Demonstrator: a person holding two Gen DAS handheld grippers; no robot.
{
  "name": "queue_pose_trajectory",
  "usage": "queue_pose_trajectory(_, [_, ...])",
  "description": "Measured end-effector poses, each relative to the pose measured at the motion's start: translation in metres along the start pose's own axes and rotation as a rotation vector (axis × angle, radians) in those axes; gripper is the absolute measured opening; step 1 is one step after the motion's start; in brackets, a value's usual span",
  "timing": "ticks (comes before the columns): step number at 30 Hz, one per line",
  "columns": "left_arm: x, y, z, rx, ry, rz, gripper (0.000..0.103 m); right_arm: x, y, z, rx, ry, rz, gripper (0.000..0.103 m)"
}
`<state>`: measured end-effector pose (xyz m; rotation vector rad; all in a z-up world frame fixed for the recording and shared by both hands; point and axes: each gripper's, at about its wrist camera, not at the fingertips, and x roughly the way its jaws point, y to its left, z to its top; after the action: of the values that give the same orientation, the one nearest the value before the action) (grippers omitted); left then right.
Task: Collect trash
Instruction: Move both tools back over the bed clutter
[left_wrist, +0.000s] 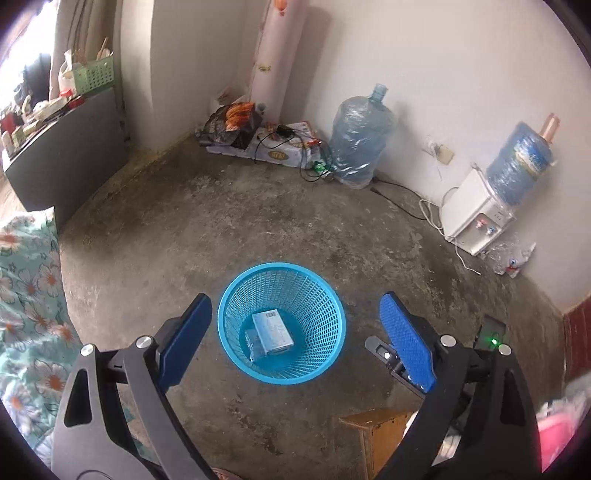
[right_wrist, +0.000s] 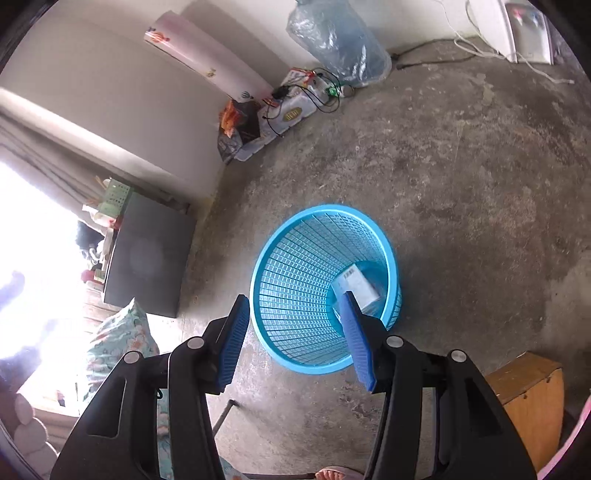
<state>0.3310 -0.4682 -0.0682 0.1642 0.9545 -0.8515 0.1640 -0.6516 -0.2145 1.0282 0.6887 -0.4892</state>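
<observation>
Sitting in the blue basket are a white box and perhaps a wrapper; both grippers' fingers apart.

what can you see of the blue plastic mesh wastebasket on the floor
The blue plastic mesh wastebasket is round, tapering from a wide smooth rim to a narrower base, with slotted lattice walls. It stands upright on the bare grey concrete floor, apart from the walls. Inside, a pale blue-white cardboard box lies tilted on a clear-wrapped packet. Neither gripper touches it.
</observation>
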Motion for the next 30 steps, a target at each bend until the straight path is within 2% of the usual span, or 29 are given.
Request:
queue_pose_trajectory(3, [-0.054, -0.001, -0.013, 0.035, -0.044, -0.078, 0.088, -0.031, 0.018, -0.005, -0.052, -0.047, 0.001, 0.05])
queue_pose_trajectory(5, [-0.094, 0.002, -0.026, 0.067, -0.089, -0.114, 0.088, -0.056, 0.035, -0.011, -0.096, -0.083, 0.006, 0.057])
queue_pose_trajectory(6, [-0.114, 0.003, -0.034, 0.082, -0.109, -0.114, 0.088, -0.069, 0.045, -0.015, -0.119, -0.101, 0.009, 0.059])
queue_pose_trajectory(8, [-0.154, 0.009, -0.051, 0.099, -0.149, -0.117, 0.088, -0.098, 0.067, -0.028, -0.175, -0.146, 0.018, 0.07])
queue_pose_trajectory(11, [-0.209, 0.021, -0.077, 0.079, -0.178, -0.094, 0.088, -0.138, 0.101, -0.053, -0.259, -0.203, 0.019, 0.081])
queue_pose_trajectory(14, [-0.265, 0.035, -0.105, 0.052, -0.236, -0.069, 0.088, -0.173, 0.136, -0.088, -0.369, -0.26, 0.014, 0.086])
queue_pose_trajectory(17, [-0.317, 0.048, -0.137, 0.018, -0.298, -0.029, 0.088, -0.197, 0.17, -0.13, -0.503, -0.284, 0.069, 0.092])
queue_pose_trajectory(20, [-0.361, 0.064, -0.171, -0.039, -0.345, 0.031, 0.088, -0.21, 0.2, -0.167, -0.591, -0.274, 0.12, 0.092])
queue_pose_trajectory(24, [-0.407, 0.086, -0.215, -0.127, -0.37, 0.124, 0.088, -0.223, 0.242, -0.211, -0.723, -0.223, 0.205, 0.092])
queue_pose_trajectory(30, [-0.453, 0.129, -0.261, -0.253, -0.428, 0.221, 0.088, -0.232, 0.284, -0.275, -0.823, -0.088, 0.357, 0.092])
